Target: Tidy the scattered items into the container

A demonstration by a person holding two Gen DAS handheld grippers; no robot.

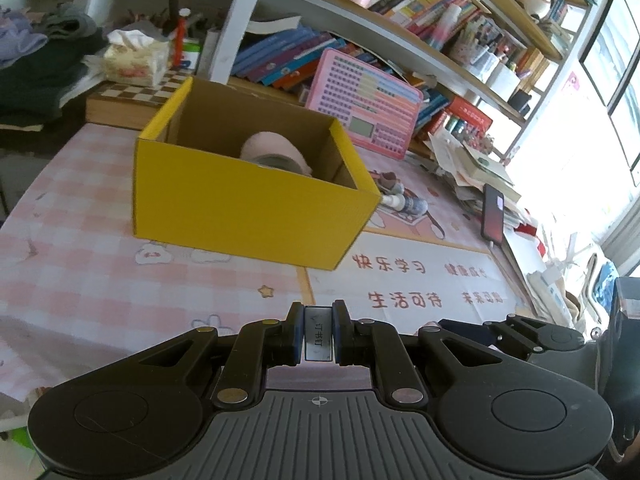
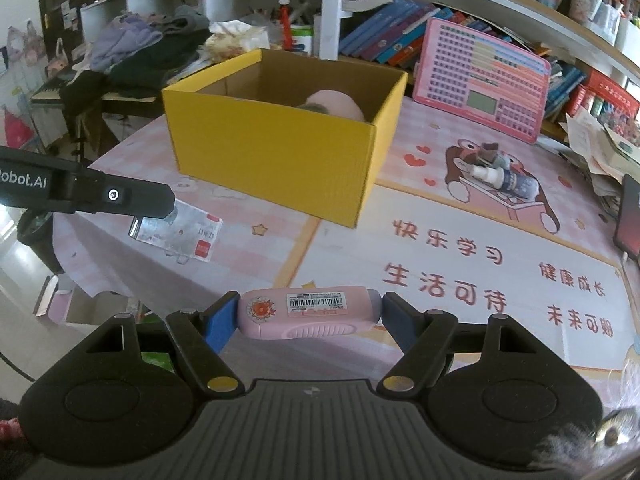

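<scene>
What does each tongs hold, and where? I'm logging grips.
Left tongs: small staple box, pinched by its flat sides. Right tongs: pink eraser, gripped at both ends.

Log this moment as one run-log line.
left gripper: shut on silver packet | right gripper: shut on pink device | yellow box: pink item inside

Kid's study rm (bookshelves (image 1: 420, 4), desk mat (image 2: 480, 264))
</scene>
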